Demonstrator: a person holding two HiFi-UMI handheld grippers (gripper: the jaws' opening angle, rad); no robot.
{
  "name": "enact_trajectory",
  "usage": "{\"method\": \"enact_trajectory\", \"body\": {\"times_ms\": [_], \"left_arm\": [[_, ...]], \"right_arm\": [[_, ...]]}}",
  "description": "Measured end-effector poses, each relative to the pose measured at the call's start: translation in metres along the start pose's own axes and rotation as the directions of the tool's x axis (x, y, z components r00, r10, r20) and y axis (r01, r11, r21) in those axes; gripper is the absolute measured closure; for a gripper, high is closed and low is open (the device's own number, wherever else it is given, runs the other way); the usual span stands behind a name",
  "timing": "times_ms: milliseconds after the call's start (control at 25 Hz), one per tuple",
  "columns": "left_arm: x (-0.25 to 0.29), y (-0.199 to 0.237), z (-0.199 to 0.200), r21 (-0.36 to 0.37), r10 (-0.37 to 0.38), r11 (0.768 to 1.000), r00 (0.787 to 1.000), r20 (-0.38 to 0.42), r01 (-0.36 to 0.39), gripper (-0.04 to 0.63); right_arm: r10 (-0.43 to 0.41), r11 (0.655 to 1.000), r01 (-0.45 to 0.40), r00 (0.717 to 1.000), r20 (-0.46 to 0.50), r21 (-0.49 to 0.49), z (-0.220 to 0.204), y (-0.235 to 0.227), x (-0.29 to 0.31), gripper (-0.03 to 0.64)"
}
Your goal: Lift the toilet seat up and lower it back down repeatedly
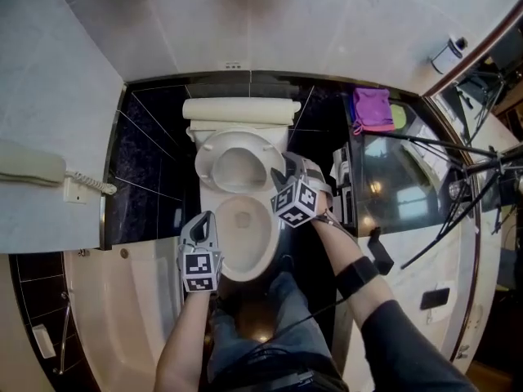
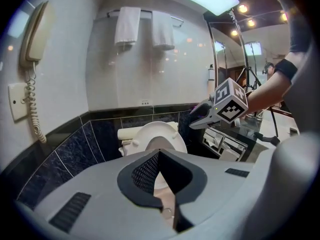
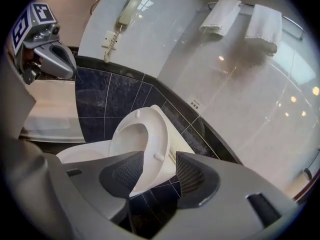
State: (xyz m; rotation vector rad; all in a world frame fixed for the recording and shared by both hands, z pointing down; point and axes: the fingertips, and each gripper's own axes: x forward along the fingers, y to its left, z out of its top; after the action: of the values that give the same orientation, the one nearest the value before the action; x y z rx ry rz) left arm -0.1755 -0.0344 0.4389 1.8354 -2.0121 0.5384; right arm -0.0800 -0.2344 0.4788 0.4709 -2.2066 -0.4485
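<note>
Your right tool (image 3: 160, 176), spread, straddles the right edge of the upright toilet seat (image 3: 142, 134) without pinching it; your left tool (image 2: 159, 170), pressed together, hangs farther from that seat.

Glossy dark floor carrying a toilet, with a glass-topped counter beside it.

The floor (image 1: 255, 325) shows only as a dark, shiny patch low in the head view. The white toilet (image 1: 245, 239) stands on it, backed against the black-tiled lower wall, though its foot is hidden. Its seat (image 1: 237, 166) is tipped up towards the cistern (image 1: 241, 110), leaving the bowl uncovered. To the toilet's right in the head view runs the counter (image 1: 409, 190), whose reflective top mirrors ceiling lights. At its far end, close to the wall, lies a crumpled magenta cloth (image 1: 372, 109). A yellow-green object (image 1: 398, 115) sits just beside it, too small to identify.
</note>
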Motion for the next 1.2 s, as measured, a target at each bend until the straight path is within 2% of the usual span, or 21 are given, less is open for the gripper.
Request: {"method": "enact_trajectory", "body": {"times_ms": [280, 520, 760, 840, 1200], "left_arm": [[0.039, 0.012, -0.013, -0.041, 0.048, 0.998, 0.999, -0.013, -0.049, 0.595], [0.051, 0.015, -0.026, -0.061, 0.074, 0.995, 0.997, -0.031, -0.076, 0.595], [0.051, 0.018, -0.040, -0.083, 0.093, 0.992, 0.994, -0.054, -0.097, 0.595], [0.051, 0.020, -0.043, -0.089, 0.096, 0.991, 0.994, -0.060, -0.102, 0.595], [0.051, 0.012, -0.056, -0.098, 0.075, 0.992, 0.994, -0.081, -0.083, 0.595]], "right_arm": [[0.016, 0.998, -0.016, 1.000, 0.007, -0.062, 0.003, -0.005, 0.068, 0.394], [0.013, 0.998, -0.011, 0.999, 0.029, -0.068, 0.014, -0.016, 0.102, 0.396], [0.029, 0.991, -0.025, 0.999, 0.028, -0.128, 0.025, -0.018, 0.121, 0.441], [0.024, 0.989, -0.020, 1.000, 0.021, -0.144, 0.025, -0.017, 0.124, 0.506], [-0.003, 0.988, 0.002, 1.000, -0.004, -0.157, 0.025, -0.014, 0.120, 0.509]]}}
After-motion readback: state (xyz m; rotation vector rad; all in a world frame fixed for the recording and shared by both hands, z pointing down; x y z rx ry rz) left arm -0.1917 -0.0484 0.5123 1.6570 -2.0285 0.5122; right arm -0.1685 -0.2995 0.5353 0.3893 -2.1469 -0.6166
